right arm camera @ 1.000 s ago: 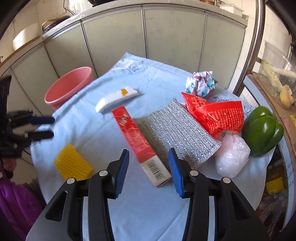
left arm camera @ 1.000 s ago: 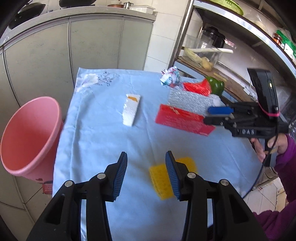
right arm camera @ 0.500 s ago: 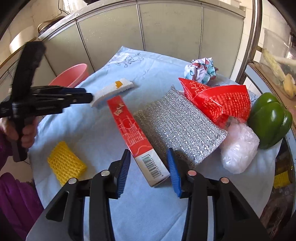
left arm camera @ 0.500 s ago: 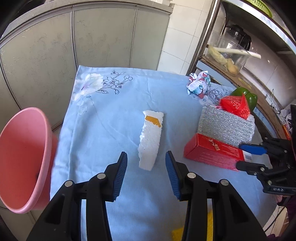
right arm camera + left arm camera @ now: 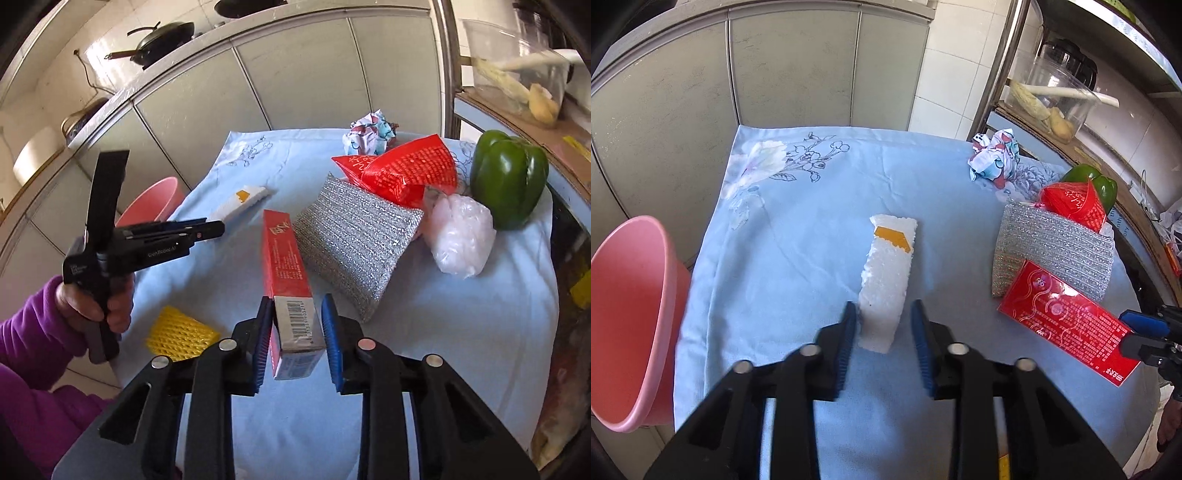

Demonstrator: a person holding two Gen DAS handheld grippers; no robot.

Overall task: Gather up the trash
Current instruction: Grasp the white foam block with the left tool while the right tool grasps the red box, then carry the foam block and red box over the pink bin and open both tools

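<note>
A white foam strip (image 5: 888,275) with an orange patch lies on the blue cloth; it also shows in the right wrist view (image 5: 242,201). My left gripper (image 5: 882,325) is open, its jaws on either side of the strip's near end with a gap on both sides. A long red box (image 5: 286,266) lies beside a silver scouring pad (image 5: 351,236). My right gripper (image 5: 297,325) is open around the box's barcode end, not pressing it. The box also shows in the left wrist view (image 5: 1067,321). A pink bin (image 5: 624,295) stands off the table's left edge.
A crumpled printed wrapper (image 5: 369,134), a red net bag (image 5: 399,168), a clear plastic bag (image 5: 460,234), a green pepper (image 5: 508,177) and a yellow foam net (image 5: 181,334) lie on the cloth (image 5: 775,258). Grey cabinets stand behind; a shelf stands at right.
My left gripper has moved forward from the yellow net to straddle the foam strip. My right gripper has moved forward so the red box's end now sits between its jaws.
</note>
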